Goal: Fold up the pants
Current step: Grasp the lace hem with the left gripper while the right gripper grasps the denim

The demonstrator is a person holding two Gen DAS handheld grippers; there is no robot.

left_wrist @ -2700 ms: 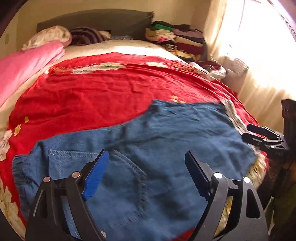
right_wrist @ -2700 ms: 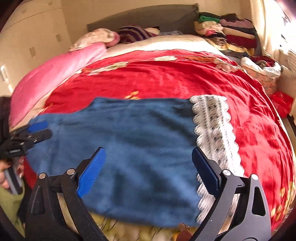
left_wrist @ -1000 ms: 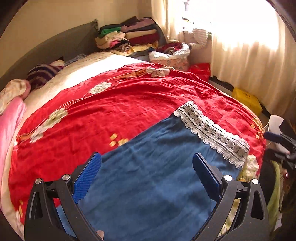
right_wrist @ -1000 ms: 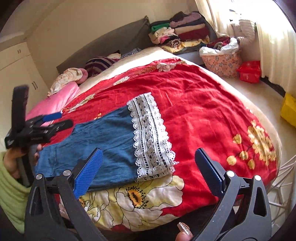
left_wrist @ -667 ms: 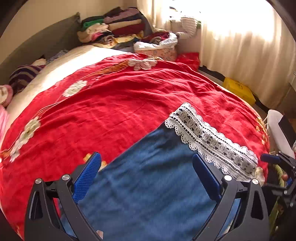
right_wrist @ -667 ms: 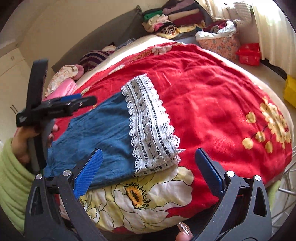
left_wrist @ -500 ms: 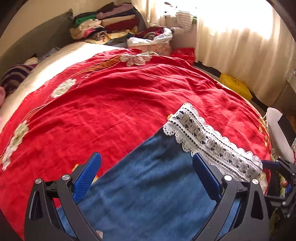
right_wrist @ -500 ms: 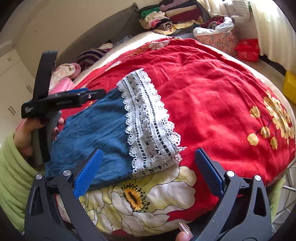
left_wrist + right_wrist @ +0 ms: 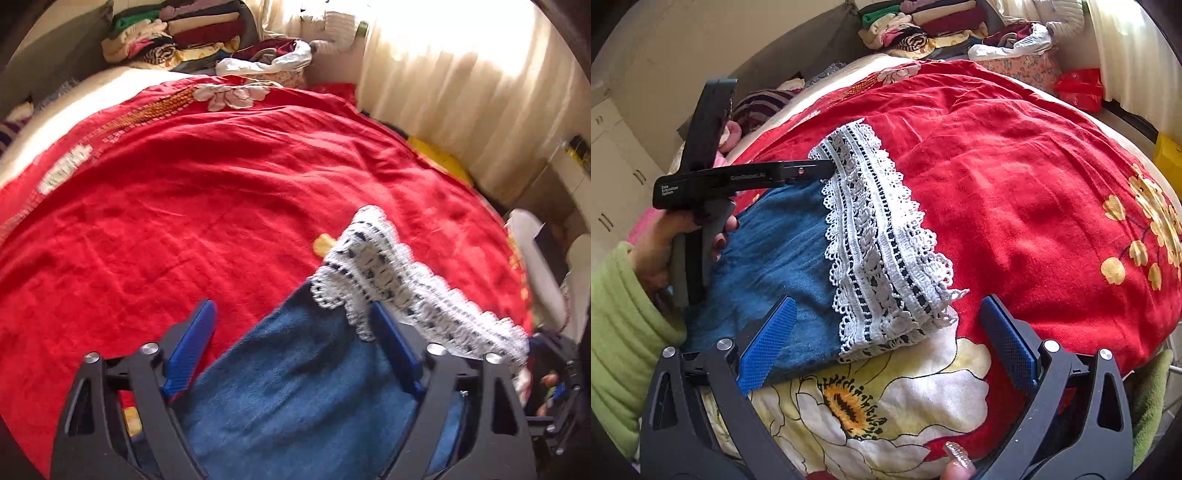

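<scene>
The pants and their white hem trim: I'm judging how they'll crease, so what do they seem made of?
The pants look like soft matte blue denim, with a faint woven texture. The hem trim looks like white crocheted cotton lace: openwork rows, scalloped edges.

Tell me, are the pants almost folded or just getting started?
Partly done, I think. The blue pants already lie flat in a narrow strip on the red bedspread, so a first lengthwise fold may be done. Right now the left claw is open by the far corner of the white lace hem, and the right claw is open by the near corner. Grabbing the hem and folding it across is left.
</scene>
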